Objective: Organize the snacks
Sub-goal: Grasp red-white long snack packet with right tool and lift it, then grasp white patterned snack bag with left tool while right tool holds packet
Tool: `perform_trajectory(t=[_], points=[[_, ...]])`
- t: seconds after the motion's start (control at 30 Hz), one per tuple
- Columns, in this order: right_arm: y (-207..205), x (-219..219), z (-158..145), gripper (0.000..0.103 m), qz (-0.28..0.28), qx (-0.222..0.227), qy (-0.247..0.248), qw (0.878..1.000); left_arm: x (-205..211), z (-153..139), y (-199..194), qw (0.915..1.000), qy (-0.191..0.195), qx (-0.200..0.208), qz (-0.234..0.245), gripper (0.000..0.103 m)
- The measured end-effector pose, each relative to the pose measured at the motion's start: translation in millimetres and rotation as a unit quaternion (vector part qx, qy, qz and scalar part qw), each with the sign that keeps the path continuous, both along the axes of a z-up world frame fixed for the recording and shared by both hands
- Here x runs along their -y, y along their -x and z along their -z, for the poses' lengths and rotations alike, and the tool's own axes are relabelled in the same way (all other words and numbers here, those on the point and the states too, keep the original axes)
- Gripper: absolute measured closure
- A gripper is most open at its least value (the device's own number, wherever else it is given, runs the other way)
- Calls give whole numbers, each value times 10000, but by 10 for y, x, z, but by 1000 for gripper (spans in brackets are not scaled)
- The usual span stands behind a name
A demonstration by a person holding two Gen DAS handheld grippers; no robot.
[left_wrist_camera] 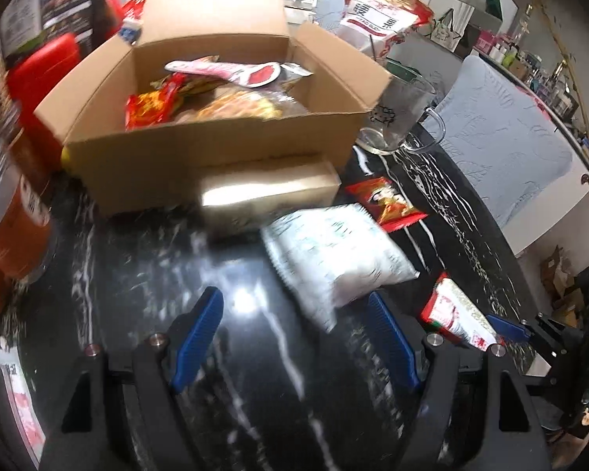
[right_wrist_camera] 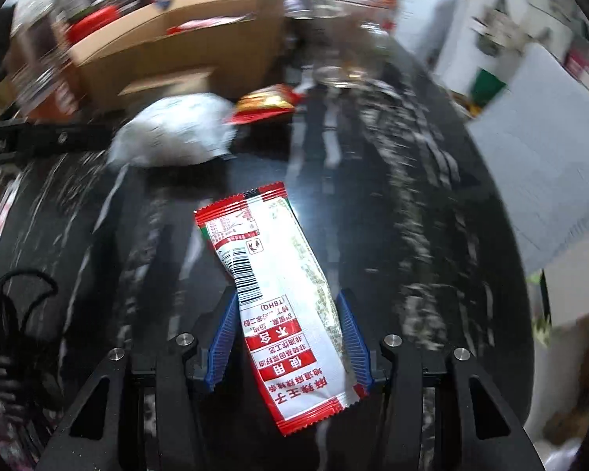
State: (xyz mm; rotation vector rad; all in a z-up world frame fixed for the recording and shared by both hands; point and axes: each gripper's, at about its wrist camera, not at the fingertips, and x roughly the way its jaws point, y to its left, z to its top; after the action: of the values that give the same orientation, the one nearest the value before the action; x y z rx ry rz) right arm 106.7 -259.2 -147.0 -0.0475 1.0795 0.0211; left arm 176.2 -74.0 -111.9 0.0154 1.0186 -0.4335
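Note:
An open cardboard box (left_wrist_camera: 200,149) holding several snack packets stands at the back of the black marble table (left_wrist_camera: 145,274). A white puffy snack bag (left_wrist_camera: 337,259) lies in front of it, its near corner reaching in between the tips of my left gripper (left_wrist_camera: 294,333). That gripper is open and its pads touch nothing. A small red packet (left_wrist_camera: 388,204) lies just beyond the bag. My right gripper (right_wrist_camera: 288,333) is shut on a long red-and-white snack packet (right_wrist_camera: 271,274), held above the table. That packet (left_wrist_camera: 457,314) also shows at the right of the left wrist view.
A pale flat box (left_wrist_camera: 267,192) lies against the cardboard box's front. A glass mug (left_wrist_camera: 400,117) stands to its right, and a jar with orange contents (left_wrist_camera: 8,216) and red containers (left_wrist_camera: 43,70) to its left. A light blue chair cushion (left_wrist_camera: 506,145) sits beyond the table's right edge.

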Motion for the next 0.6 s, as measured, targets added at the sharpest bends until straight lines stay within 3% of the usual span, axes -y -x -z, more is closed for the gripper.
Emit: perform_trajectory(t=[0.17, 0.6], points=[[-65, 240, -15, 53, 375, 156, -149, 9991, 232, 1, -106, 9998, -100, -61, -173, 27], [-161, 368, -23, 53, 360, 248, -400, 9982, 499, 236, -419, 9965, -119, -489, -672, 25]])
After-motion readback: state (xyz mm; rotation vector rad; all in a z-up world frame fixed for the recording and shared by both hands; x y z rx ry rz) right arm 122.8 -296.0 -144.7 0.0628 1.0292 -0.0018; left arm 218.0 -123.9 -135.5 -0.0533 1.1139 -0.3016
